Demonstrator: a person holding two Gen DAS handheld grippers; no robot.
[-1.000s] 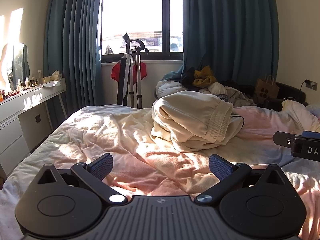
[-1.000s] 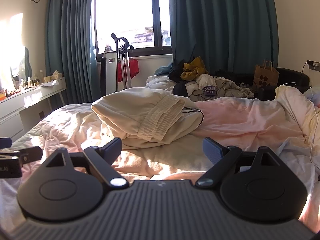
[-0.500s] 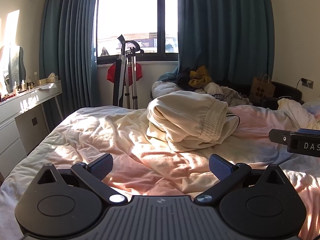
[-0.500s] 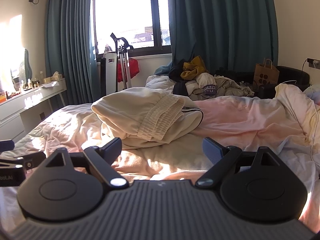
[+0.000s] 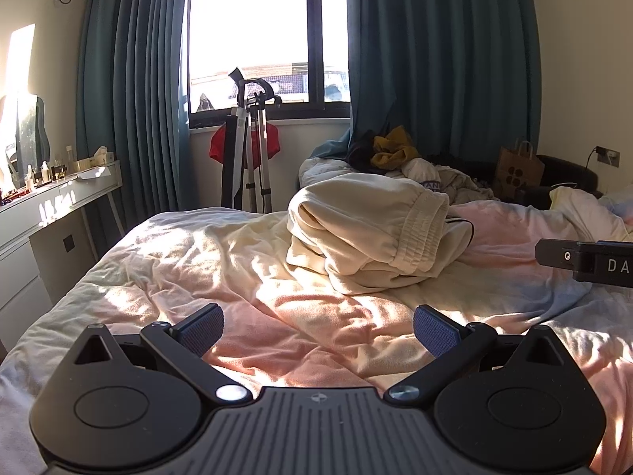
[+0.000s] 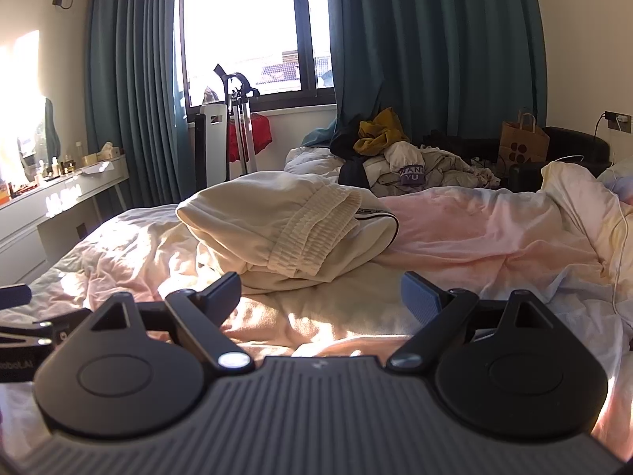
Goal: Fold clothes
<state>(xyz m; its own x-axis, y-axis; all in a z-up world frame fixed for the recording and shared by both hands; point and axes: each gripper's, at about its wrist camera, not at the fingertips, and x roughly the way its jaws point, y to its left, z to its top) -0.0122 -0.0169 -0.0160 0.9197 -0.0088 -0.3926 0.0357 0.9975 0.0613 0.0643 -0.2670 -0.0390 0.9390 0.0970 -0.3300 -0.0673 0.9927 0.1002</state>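
Observation:
A cream garment with an elastic waistband point(image 5: 368, 229) lies folded in a bundle on the bed, also seen in the right wrist view point(image 6: 285, 229). My left gripper point(image 5: 316, 326) is open and empty, held above the bedding short of the bundle. My right gripper point(image 6: 320, 297) is open and empty, also short of the bundle. The right gripper's body point(image 5: 585, 261) shows at the right edge of the left wrist view. The left gripper's body point(image 6: 19, 332) shows at the left edge of the right wrist view.
The bed has a rumpled pink and cream duvet point(image 5: 245, 277). A pile of other clothes point(image 6: 395, 158) lies at the far side by the curtains. A white dresser point(image 5: 47, 213) stands at the left. A folded stand point(image 5: 249, 158) and a paper bag point(image 6: 522, 138) are beyond the bed.
Both grippers have stayed open. The left wrist view has shifted slightly, so the bundle sits a little further left in it. The right gripper has hardly moved.

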